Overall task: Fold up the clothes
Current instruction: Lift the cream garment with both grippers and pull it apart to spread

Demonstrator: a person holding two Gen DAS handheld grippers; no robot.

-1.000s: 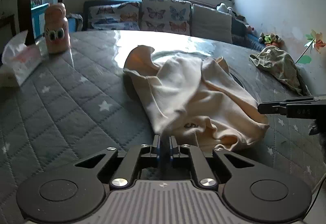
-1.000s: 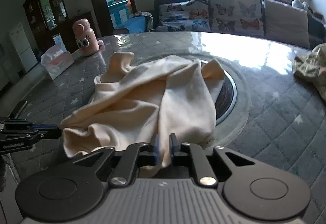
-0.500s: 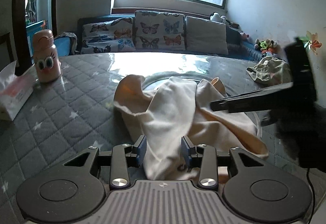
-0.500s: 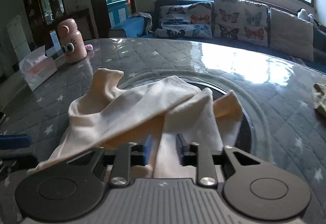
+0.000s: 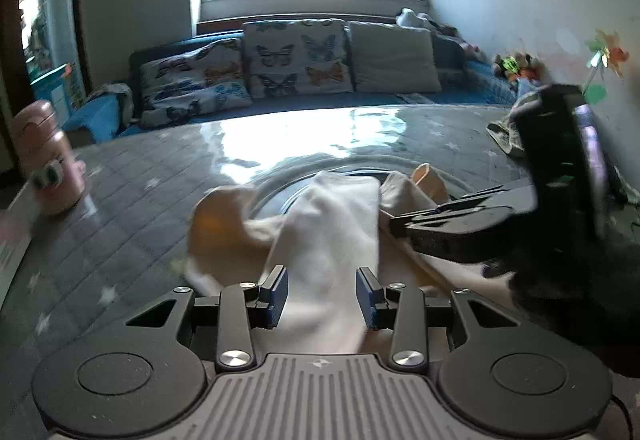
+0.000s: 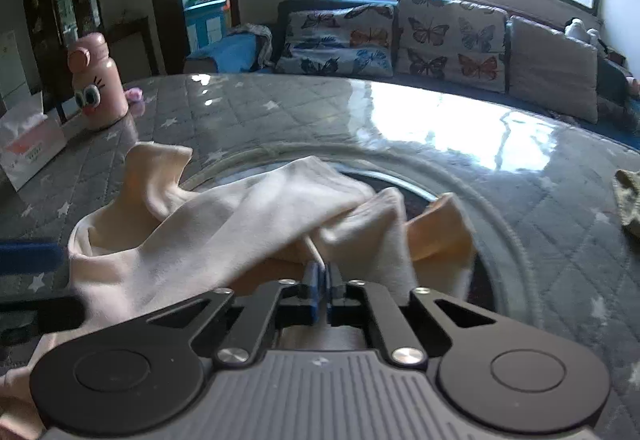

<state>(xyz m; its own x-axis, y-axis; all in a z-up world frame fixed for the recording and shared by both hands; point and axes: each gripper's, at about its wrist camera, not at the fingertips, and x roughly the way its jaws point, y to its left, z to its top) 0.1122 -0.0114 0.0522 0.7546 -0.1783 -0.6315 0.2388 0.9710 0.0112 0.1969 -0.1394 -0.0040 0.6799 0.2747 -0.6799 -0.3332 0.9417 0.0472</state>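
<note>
A cream garment (image 5: 320, 232) lies bunched on the round table with its grey quilted cover (image 5: 132, 199). My left gripper (image 5: 322, 294) is open, its jaws wide apart with a band of the cloth running between them. My right gripper (image 6: 321, 286) is shut on a fold of the cream garment (image 6: 224, 236) and holds it raised off the table. The right gripper also shows in the left wrist view (image 5: 440, 220) at the right, closed on the cloth's edge. A blue pad of the left gripper shows at the left edge of the right wrist view.
A pink bottle with cartoon eyes (image 6: 96, 83) and a tissue box (image 6: 28, 143) stand at the table's left. A camouflage-patterned cloth (image 6: 630, 199) lies at the right edge. A sofa with butterfly cushions (image 5: 296, 59) runs behind the table.
My left gripper has opened, from shut to wide apart. My right gripper opened slightly, then shut on the garment and lifted it. Both grippers have risen above the table.
</note>
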